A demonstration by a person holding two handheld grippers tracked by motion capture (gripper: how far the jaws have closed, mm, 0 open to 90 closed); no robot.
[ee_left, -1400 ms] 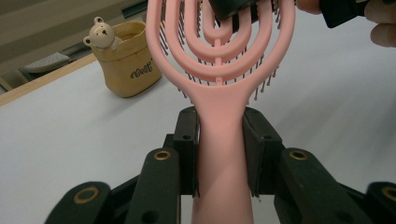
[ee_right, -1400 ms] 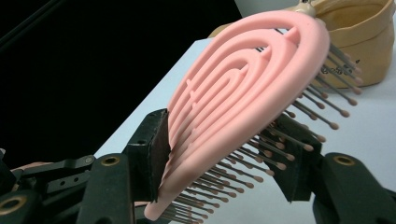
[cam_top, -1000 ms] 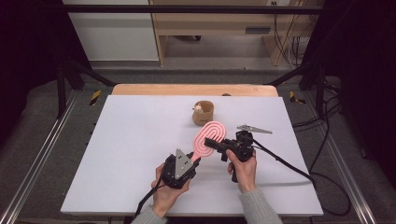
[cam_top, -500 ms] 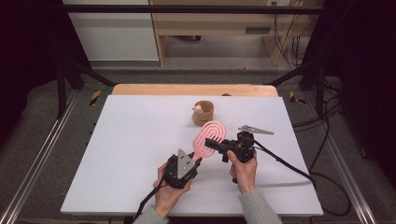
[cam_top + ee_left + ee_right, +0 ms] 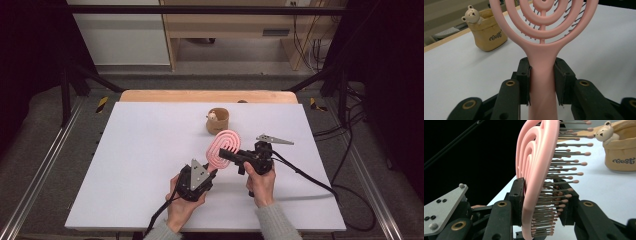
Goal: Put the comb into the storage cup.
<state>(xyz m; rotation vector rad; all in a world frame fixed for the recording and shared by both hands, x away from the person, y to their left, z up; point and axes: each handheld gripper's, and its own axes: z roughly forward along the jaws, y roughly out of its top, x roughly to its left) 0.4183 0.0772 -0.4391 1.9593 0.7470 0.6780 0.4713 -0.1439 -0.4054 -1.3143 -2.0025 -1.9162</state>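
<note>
A pink hairbrush (image 5: 225,144) with a ringed oval head is held up over the white table (image 5: 140,150), tilted. My left gripper (image 5: 212,173) is shut on its handle (image 5: 542,75), one pad on each side. My right gripper (image 5: 225,156) comes from the right and grips the head (image 5: 534,170): one pad lies on the smooth back, the other presses into the bristles (image 5: 564,182). Its jaws have just been closing with the head between them.
A small tan pouch (image 5: 218,122) with a bear figure (image 5: 471,15) at its rim stands just beyond the brush, also in the right gripper view (image 5: 621,152). Cables trail from both grippers toward the table's near edge. A wooden strip (image 5: 210,96) borders the far edge.
The right gripper's jaws have drawn in on the brush head. Both hands and the brush stay where they were.
</note>
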